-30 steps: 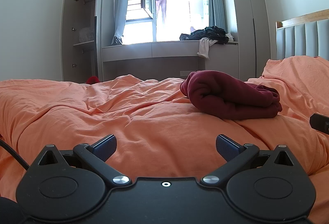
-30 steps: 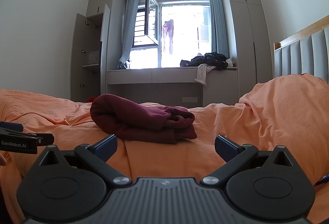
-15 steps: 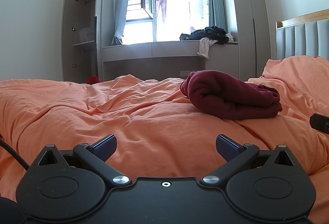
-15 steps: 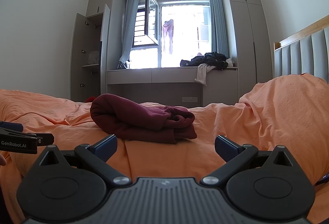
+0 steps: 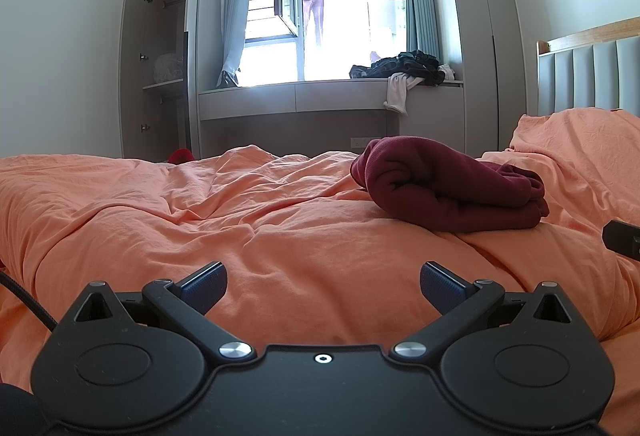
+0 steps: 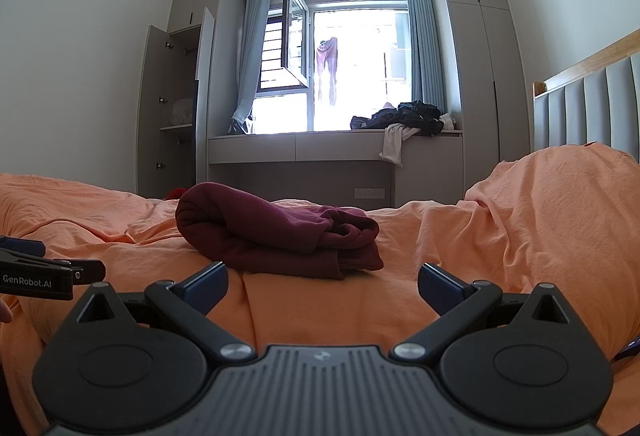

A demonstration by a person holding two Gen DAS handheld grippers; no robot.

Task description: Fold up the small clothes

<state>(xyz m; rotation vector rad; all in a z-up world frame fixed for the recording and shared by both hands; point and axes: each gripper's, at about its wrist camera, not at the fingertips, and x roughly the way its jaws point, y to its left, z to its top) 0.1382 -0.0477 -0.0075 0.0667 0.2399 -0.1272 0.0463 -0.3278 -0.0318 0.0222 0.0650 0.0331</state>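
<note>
A dark red garment (image 5: 448,192) lies folded in a thick bundle on the orange bedspread (image 5: 240,220). It also shows in the right wrist view (image 6: 280,232), just ahead of the fingers. My left gripper (image 5: 322,284) is open and empty, low over the bedspread, with the bundle ahead and to its right. My right gripper (image 6: 322,284) is open and empty, just short of the bundle. The left gripper's side (image 6: 44,278) shows at the left edge of the right wrist view, and a tip of the right gripper (image 5: 622,240) at the right edge of the left wrist view.
A padded headboard (image 6: 588,108) stands at the right, with a raised orange hump (image 6: 560,196) in front of it. Beyond the bed are a window bench (image 5: 332,96) with a pile of dark clothes (image 5: 404,66) and an open wardrobe (image 5: 160,68).
</note>
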